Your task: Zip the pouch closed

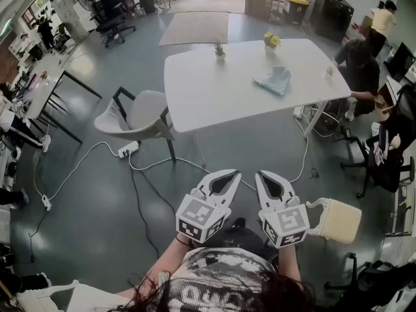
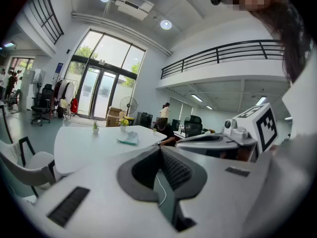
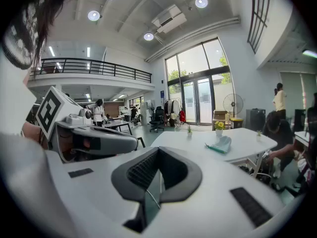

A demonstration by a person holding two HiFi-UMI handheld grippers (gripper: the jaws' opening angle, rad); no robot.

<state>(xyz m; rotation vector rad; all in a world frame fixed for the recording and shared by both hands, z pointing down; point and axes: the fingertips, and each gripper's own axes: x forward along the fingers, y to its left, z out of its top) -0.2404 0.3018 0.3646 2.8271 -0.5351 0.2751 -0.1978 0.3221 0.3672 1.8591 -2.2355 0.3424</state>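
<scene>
Pale teal, perhaps mint, pouch (image 1: 273, 80); white table (image 1: 214, 90); grey floor (image 1: 97, 194); cream bag (image 1: 338, 220); beige rug (image 1: 195, 28).

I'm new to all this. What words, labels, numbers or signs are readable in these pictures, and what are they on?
Nothing here reads clearly.
Shirt: pale print, cut off and blurred, unreadable.
Marker cubes: black-and-white square patterns only, no words.
Blue sign beside the glass doors: too small to read.
</scene>
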